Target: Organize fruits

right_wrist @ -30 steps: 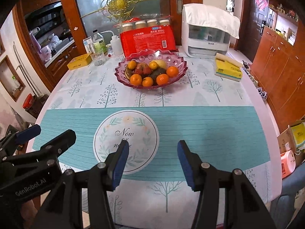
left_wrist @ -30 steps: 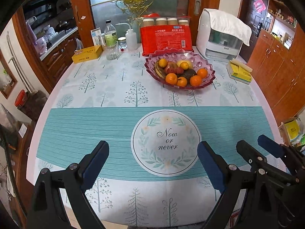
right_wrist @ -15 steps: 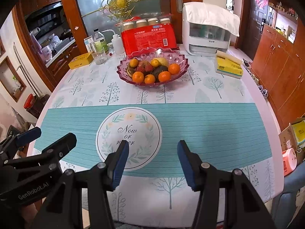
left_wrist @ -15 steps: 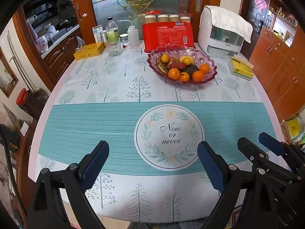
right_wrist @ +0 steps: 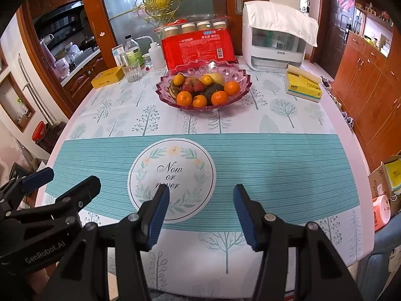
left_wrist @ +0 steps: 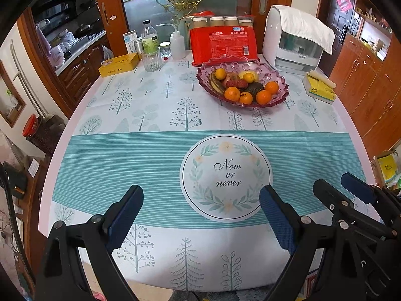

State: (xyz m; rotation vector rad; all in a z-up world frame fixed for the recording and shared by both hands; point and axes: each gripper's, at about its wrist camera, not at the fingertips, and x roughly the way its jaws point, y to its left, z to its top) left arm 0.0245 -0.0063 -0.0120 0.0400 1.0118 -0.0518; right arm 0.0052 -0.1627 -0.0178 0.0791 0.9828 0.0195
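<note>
A pink glass fruit bowl (left_wrist: 277,100) (right_wrist: 240,95) stands at the far middle of the table. It holds several oranges (left_wrist: 231,93) (right_wrist: 184,98), a banana (left_wrist: 215,85), an avocado (right_wrist: 211,89), red fruits and a yellow fruit. My left gripper (left_wrist: 200,215) is open and empty above the near table edge. My right gripper (right_wrist: 200,213) is open and empty beside it, and shows at the right in the left wrist view (left_wrist: 345,195). Both are far from the bowl.
A red cup package (left_wrist: 223,42), white appliance (left_wrist: 295,45), yellow tissue pack (left_wrist: 318,89), drinking glass (left_wrist: 151,59), bottles and a yellow box (left_wrist: 119,64) line the table's far side. The tablecloth (left_wrist: 125,160) carries a round "Now or never" print. Wooden cabinets stand on the right.
Both grippers have drawn back and risen slightly; the table and bowl now sit lower and further in view. Both stay open.
</note>
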